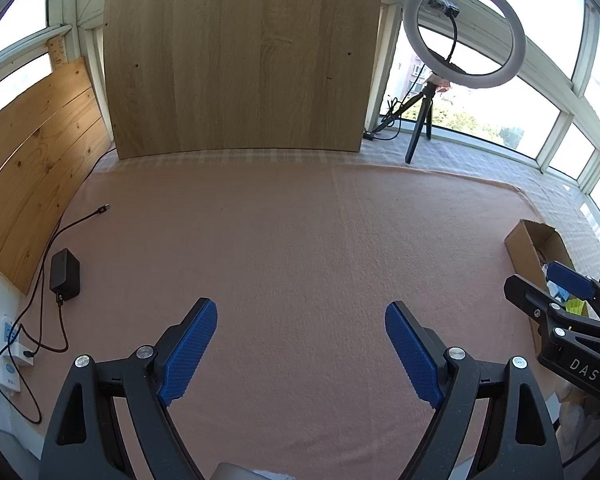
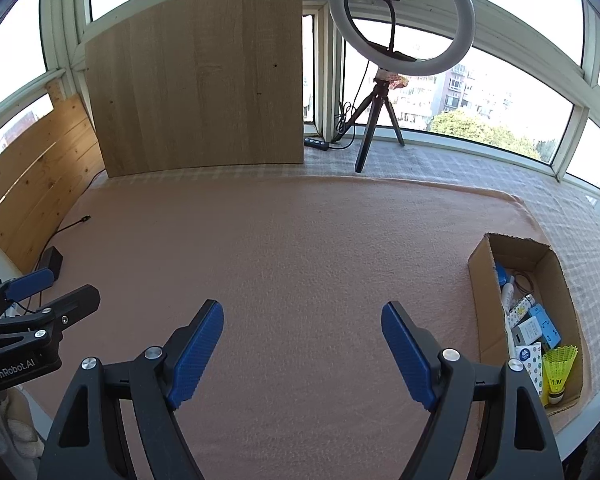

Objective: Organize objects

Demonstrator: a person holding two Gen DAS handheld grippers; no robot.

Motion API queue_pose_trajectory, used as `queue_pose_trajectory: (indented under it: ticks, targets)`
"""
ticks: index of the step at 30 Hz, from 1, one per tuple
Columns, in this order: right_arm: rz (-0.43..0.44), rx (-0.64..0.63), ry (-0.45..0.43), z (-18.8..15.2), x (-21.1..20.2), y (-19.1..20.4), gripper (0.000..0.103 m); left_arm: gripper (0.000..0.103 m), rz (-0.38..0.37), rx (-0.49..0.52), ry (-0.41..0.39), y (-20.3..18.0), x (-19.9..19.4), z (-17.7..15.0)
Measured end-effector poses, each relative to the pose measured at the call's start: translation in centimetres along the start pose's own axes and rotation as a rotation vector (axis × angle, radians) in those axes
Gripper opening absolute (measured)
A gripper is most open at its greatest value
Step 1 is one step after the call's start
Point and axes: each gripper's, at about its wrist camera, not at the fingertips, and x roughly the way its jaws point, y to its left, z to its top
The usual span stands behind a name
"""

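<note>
A cardboard box (image 2: 480, 280) stands at the right of the pink blanket (image 2: 300, 240). Inside it lie a yellow shuttlecock (image 2: 558, 368), a light blue box (image 2: 546, 326), small white packets and a white bottle. My right gripper (image 2: 302, 344) hovers open over bare blanket, left of the box, with nothing between its blue pads. My left gripper (image 1: 300, 350) is open too, above bare blanket further left, and holds nothing. In the left wrist view the box (image 1: 528, 248) sits at the right edge, partly hidden by the right gripper (image 1: 556, 304).
A wooden board (image 1: 240, 60) leans against the windows at the back. A ring light on a tripod (image 2: 400, 20) stands back right. A black adapter (image 1: 65, 274) with cables lies at the left by a plank wall (image 1: 32, 176), near a white power strip (image 1: 6, 352).
</note>
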Motion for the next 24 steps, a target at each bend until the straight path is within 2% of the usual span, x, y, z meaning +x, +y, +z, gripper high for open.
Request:
queue_pose_trajectory:
  ticks: [21,24]
  targets:
    - [0.002,0.007,0.013,-0.39,0.17,-0.17,0.078,0.089,0.003,0.003,0.003,0.01,0.13,-0.33]
    - [0.003,0.010,0.016,-0.39,0.27,-0.25,0.078,0.093,0.001,0.002,0.002,0.03,0.17,-0.31]
